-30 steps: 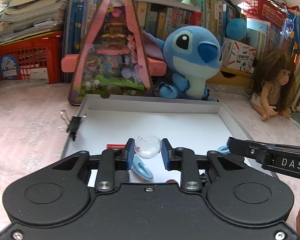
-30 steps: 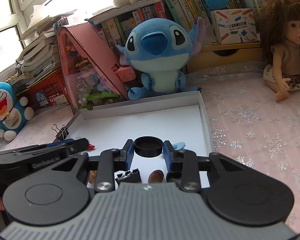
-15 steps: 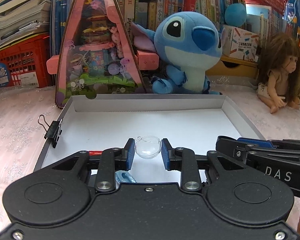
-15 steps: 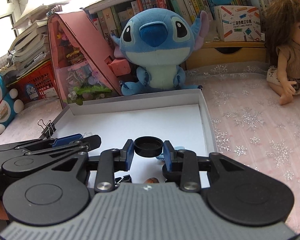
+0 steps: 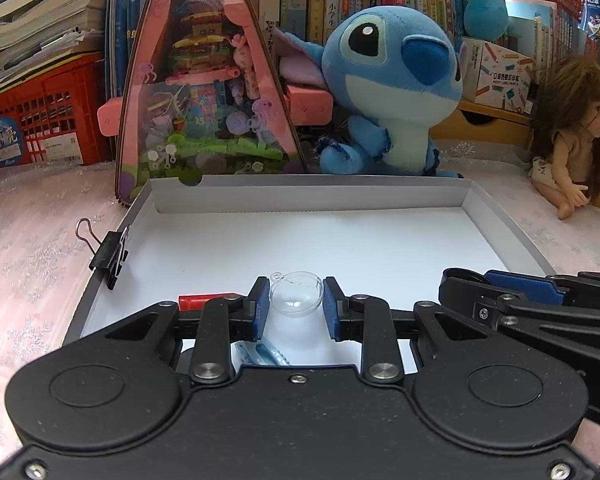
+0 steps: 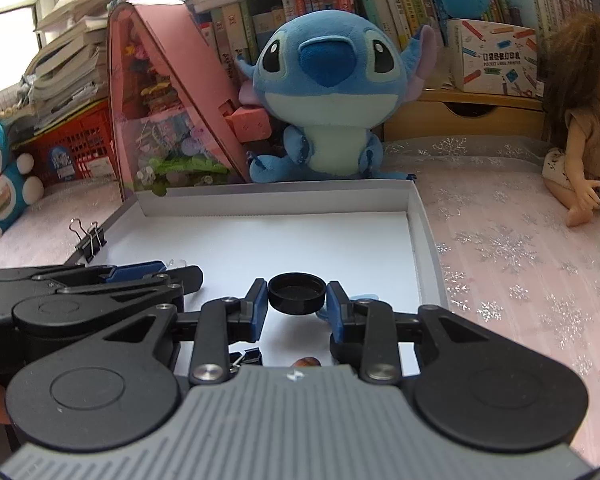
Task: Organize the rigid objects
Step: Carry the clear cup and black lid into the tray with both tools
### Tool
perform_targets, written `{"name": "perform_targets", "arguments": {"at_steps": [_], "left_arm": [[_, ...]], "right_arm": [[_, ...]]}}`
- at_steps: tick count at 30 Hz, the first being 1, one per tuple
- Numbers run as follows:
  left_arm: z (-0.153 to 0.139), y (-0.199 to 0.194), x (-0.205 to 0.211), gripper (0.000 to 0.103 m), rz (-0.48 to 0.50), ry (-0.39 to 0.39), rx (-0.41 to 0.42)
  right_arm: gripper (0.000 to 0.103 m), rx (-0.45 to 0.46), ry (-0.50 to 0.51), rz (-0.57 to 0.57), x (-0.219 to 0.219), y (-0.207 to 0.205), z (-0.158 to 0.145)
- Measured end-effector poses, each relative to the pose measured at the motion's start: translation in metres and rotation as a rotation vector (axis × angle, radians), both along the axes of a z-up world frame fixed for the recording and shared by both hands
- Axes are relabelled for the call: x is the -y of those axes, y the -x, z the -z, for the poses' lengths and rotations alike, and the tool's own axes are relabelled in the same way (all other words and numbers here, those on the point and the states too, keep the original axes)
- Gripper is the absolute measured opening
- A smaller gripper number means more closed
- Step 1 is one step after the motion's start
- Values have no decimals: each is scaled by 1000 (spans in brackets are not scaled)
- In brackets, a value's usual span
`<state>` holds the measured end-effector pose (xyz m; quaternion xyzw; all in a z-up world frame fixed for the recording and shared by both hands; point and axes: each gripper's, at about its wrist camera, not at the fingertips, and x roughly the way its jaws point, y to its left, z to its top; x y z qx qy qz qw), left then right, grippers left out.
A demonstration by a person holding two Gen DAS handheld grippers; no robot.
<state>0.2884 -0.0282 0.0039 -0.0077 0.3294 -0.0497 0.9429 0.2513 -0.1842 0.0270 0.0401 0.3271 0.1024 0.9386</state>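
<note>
My left gripper (image 5: 296, 300) is shut on a clear plastic half-sphere (image 5: 297, 294) and holds it over the near part of a shallow white cardboard tray (image 5: 300, 196). My right gripper (image 6: 297, 298) is shut on a round black cap (image 6: 297, 292) over the same tray (image 6: 276, 200). The right gripper's fingers (image 5: 512, 292) show at the right of the left wrist view. The left gripper's fingers (image 6: 140, 276) show at the left of the right wrist view. A red piece (image 5: 196, 301) and a light blue piece (image 5: 262, 354) lie in the tray under the left gripper.
A black binder clip (image 5: 110, 252) grips the tray's left wall. A second small clip (image 6: 246, 358) and a brown object (image 6: 306, 361) lie under the right gripper. A pink triangular toy box (image 5: 204, 92), a blue plush (image 5: 388, 92) and a doll (image 5: 572, 132) stand behind the tray.
Both grippers have drawn back towards the tray's near edge and levelled, each keeping its object. More of the tray floor shows ahead of them.
</note>
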Motion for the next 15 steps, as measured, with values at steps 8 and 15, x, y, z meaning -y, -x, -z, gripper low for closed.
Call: {"name": "perform_targets", "arguments": {"at_steps": [8,15], "left_arm": [[2,-1,1,27,4,-13,-4],[2,-1,2,27,6,-21,-3]], "right_arm": [[37,-3,6,5,0,-1,4],[37,13,17,5,-1,1,6]]}}
